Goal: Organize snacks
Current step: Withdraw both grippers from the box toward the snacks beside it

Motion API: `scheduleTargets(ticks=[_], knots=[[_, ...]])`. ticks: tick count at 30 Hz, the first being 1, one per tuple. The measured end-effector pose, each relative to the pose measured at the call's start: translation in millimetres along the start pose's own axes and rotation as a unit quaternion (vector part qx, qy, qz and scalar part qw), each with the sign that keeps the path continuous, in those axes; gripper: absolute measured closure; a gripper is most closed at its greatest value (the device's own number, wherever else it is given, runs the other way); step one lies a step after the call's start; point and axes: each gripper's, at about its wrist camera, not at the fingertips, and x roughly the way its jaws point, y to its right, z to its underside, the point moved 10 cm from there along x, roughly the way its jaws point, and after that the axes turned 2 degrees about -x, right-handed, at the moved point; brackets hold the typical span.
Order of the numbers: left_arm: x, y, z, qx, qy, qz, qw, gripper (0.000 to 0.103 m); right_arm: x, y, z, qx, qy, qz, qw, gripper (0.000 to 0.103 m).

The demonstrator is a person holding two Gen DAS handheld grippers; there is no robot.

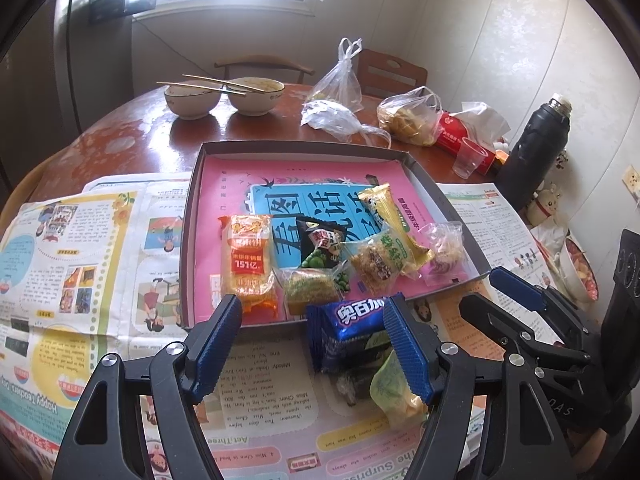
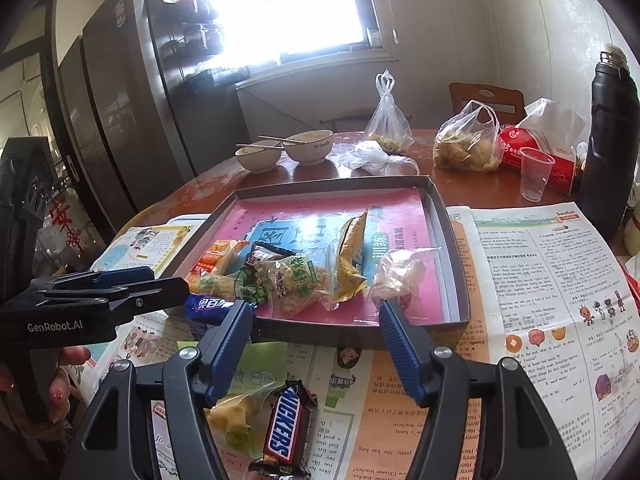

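A grey tray (image 1: 300, 146) with a pink liner holds several snacks: an orange pack (image 1: 248, 260), a black pea pack (image 1: 320, 246), a gold pack (image 1: 384, 208) and a clear bag (image 1: 444, 252). My left gripper (image 1: 312, 348) stands open over the newspaper just in front of the tray. A blue cookie pack (image 1: 348, 332) lies between its fingers, close to the right pad; the left pad is apart from it. My right gripper (image 2: 316, 348) is open before the tray (image 2: 332, 184). A Snickers bar (image 2: 288, 428) and a yellow wrapped snack (image 2: 236, 416) lie under it.
Newspaper (image 2: 540, 280) covers the near table. Behind the tray stand two bowls (image 1: 224, 96) with chopsticks, plastic bags (image 1: 408, 116), a red tissue pack (image 1: 460, 136), a clear cup (image 1: 468, 158) and a black flask (image 1: 536, 144). A hand (image 2: 64, 380) holds the left gripper (image 2: 160, 284).
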Motion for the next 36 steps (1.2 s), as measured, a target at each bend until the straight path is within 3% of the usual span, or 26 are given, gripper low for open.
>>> scheduleTargets(ticks=[21, 36], knots=[[-14, 8, 27, 0.005, 0.006, 0.005, 1.0000, 0.028, -15, -6, 24, -0.011, -0.006, 0.002, 1.000, 0.037], [-18, 24, 49, 0.013, -0.002, 0.020, 0.9997, 0.028, -18, -16, 53, -0.028, -0.036, 0.001, 0.999, 0.037]])
